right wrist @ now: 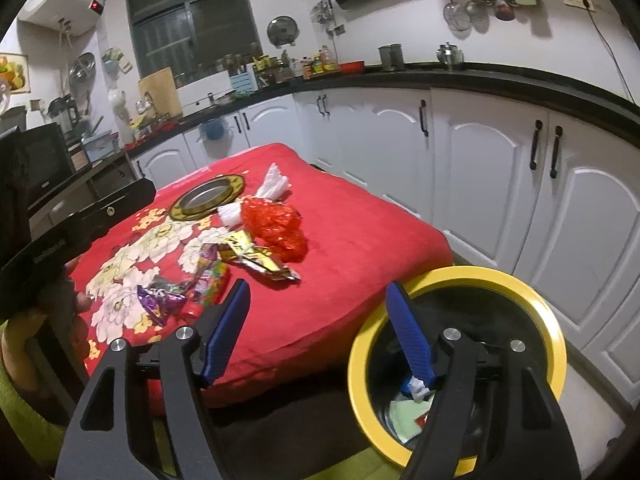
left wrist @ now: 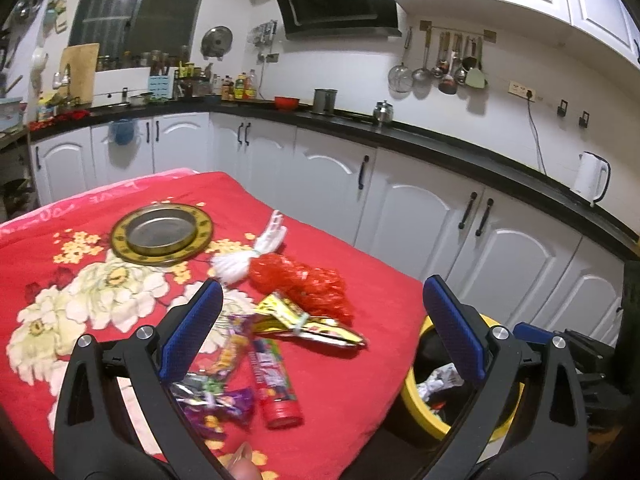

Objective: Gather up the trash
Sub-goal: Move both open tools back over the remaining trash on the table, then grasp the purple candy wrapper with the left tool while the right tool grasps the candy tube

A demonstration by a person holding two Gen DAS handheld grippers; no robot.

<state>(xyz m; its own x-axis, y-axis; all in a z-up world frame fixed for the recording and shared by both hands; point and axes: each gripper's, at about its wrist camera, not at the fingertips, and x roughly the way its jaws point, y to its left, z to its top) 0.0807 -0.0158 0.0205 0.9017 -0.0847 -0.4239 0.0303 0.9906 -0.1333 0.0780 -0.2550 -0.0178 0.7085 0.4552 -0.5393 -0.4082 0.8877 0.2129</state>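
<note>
The wrapper heap [left wrist: 256, 344] lies on the red floral cloth [left wrist: 352, 376], ahead of my left claw [left wrist: 320, 328] and up-left of my right claw [right wrist: 316, 328], so the left is nearer. The red-capped tube [left wrist: 274, 380] runs lengthwise towards me; the gold foil packet [left wrist: 308, 324] lies crosswise. Foil crinkles and shines; the red mesh bag [left wrist: 304, 284] bunches loosely. Both claws are released, nothing between the jaws. The yellow-rimmed bin [right wrist: 516, 280] sits just beside the cloth's edge, under my right claw.
</note>
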